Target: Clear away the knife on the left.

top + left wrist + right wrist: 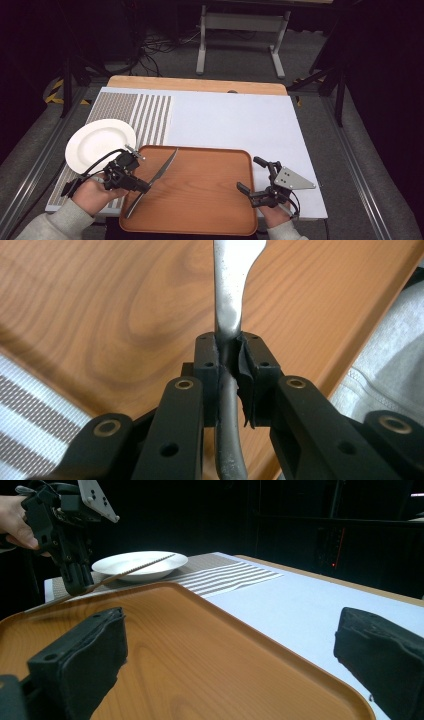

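Nearest the person sits the tray (200,195), smooth wood-grain with rounded corners, its near edge cut off. Over its left side the left gripper (142,186) is clamped on the knife (160,174), thin dull metal, blade slanting toward the plate (97,140). The right gripper (246,194) hovers by the tray's right edge, jaws spread, empty. Beyond: round white plate on the striped mat (150,117).

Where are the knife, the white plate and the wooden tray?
knife (165,169), high view, on the blade.
white plate (97,142), high view, on its bare centre.
wooden tray (205,190), high view, on its bare floor.
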Action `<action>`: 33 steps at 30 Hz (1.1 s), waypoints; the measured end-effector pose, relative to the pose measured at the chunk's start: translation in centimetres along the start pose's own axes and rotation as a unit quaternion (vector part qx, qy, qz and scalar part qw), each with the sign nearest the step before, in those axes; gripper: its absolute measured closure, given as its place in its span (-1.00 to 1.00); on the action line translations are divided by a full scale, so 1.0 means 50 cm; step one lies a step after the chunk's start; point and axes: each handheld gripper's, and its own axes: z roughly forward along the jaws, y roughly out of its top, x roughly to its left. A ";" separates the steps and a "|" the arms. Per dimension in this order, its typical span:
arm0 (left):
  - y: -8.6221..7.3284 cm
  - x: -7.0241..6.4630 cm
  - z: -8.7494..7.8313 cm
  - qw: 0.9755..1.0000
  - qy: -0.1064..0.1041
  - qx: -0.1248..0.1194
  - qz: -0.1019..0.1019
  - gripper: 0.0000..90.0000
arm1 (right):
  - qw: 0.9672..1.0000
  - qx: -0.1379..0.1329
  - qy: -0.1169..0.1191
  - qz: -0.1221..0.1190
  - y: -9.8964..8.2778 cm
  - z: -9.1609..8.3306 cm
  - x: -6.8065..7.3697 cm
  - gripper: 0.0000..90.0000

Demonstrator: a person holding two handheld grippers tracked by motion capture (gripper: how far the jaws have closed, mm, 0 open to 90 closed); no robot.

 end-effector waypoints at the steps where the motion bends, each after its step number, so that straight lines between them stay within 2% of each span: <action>1: 0.002 0.000 0.006 1.000 0.001 0.004 -0.003 0.78 | 1.000 0.000 0.000 -0.001 0.000 0.000 0.000 -0.97; 6: 0.003 0.009 0.018 1.000 0.013 0.015 -0.009 0.78 | 1.000 -0.001 0.000 -0.002 0.001 -0.001 0.000 -0.97; 11: 0.000 0.012 0.027 1.000 0.010 0.020 -0.016 0.78 | 1.000 0.000 0.000 -0.001 0.001 -0.001 -0.001 -0.97; 19: 0.003 0.018 0.038 0.999 0.017 0.037 -0.027 0.78 | 1.000 -0.001 0.001 0.000 0.000 -0.001 -0.001 -0.97; 33: 0.004 0.020 0.056 0.998 0.016 0.055 -0.033 0.77 | 1.000 -0.003 0.002 0.003 -0.001 0.000 -0.003 -0.97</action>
